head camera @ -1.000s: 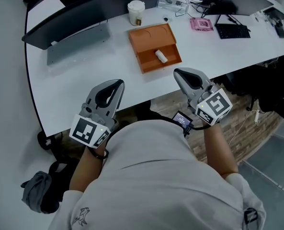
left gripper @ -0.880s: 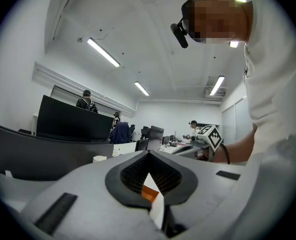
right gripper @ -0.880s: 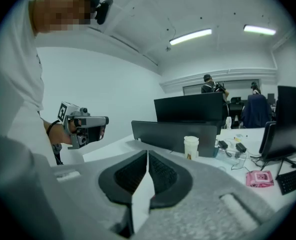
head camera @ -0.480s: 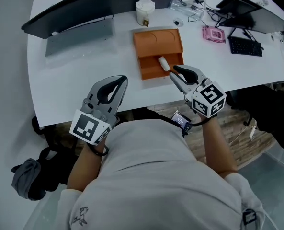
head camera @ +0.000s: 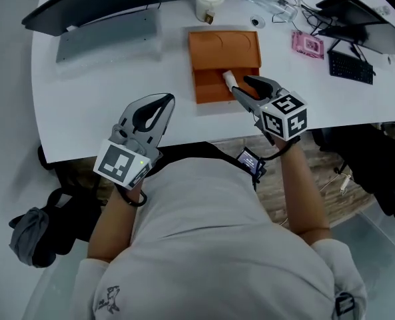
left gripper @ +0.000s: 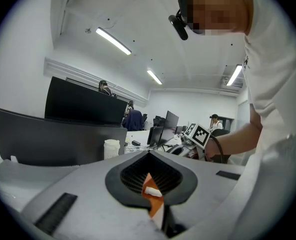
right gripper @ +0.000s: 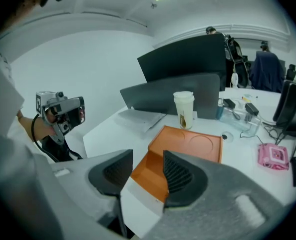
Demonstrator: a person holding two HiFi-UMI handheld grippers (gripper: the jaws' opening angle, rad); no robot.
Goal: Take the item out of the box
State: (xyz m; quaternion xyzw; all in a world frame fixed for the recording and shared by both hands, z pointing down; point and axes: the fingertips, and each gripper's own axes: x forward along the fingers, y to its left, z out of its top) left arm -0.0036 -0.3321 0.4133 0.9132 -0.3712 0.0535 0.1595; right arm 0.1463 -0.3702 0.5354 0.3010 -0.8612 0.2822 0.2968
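Observation:
An orange box (head camera: 224,64) lies open on the white desk (head camera: 104,99), its lid folded back. A small white roll-shaped item (head camera: 228,78) rests in its tray. My right gripper (head camera: 242,87) hangs over the tray's front right corner, right beside the item. It is open, its jaws have just been opening, and nothing is between them. In the right gripper view the box (right gripper: 187,144) shows past the right gripper (right gripper: 148,156), with the item hidden. My left gripper (head camera: 165,101) is shut and empty at the desk's near edge. Box (left gripper: 150,186) and item (left gripper: 153,193) show through its left gripper (left gripper: 148,155) opening.
A white paper cup (head camera: 209,0) stands just behind the box. A grey panel (head camera: 107,35) and dark monitor sit at the back left. At the right are a pink object (head camera: 307,44), a keyboard (head camera: 352,65) and cables. The desk edge runs just under both grippers.
My right gripper has moved forward and down from the desk edge to the box's front, and its jaws have opened. The left gripper has shifted a little forward, still shut.

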